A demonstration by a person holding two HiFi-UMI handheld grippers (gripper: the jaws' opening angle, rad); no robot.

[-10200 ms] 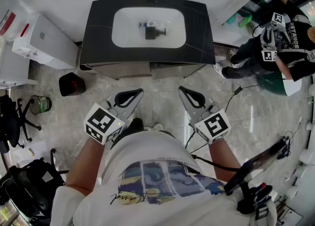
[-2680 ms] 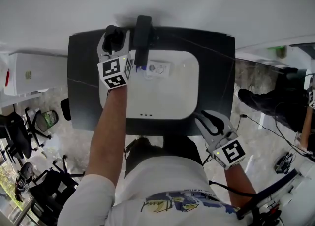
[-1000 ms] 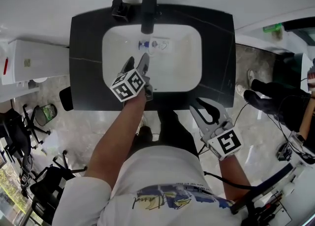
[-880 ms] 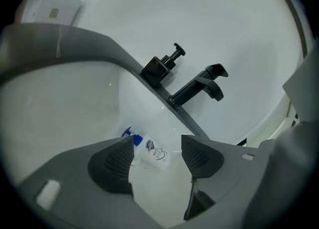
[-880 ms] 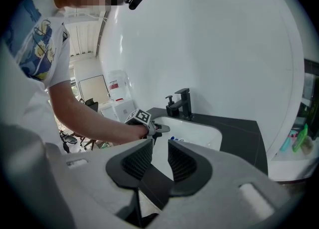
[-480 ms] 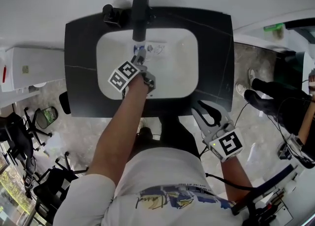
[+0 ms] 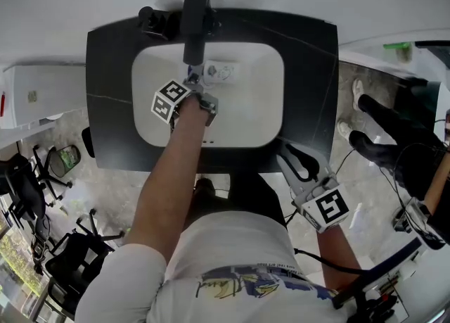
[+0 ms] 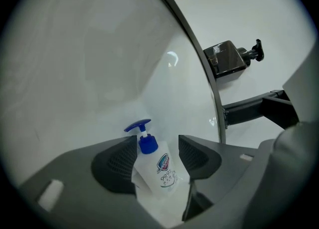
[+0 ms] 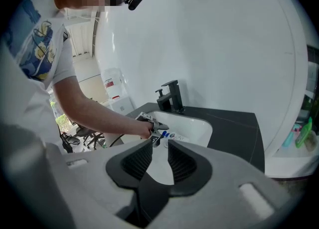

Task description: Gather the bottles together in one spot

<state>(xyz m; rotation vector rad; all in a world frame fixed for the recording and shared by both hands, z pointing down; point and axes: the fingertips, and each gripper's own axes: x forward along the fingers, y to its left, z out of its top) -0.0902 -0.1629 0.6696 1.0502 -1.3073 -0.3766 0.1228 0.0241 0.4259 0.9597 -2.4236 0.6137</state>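
In the white sink basin, under the faucet: pump bottle sits between my left tongs | their jaws have just been closing, not yet clamped | my right tongs: apart, empty, at front edge of surface

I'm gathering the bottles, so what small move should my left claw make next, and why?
Probably finish closing the left claw on the soap bottle: it lies in the sink between the jaws, which have just been closing, but a gap shows beside it.
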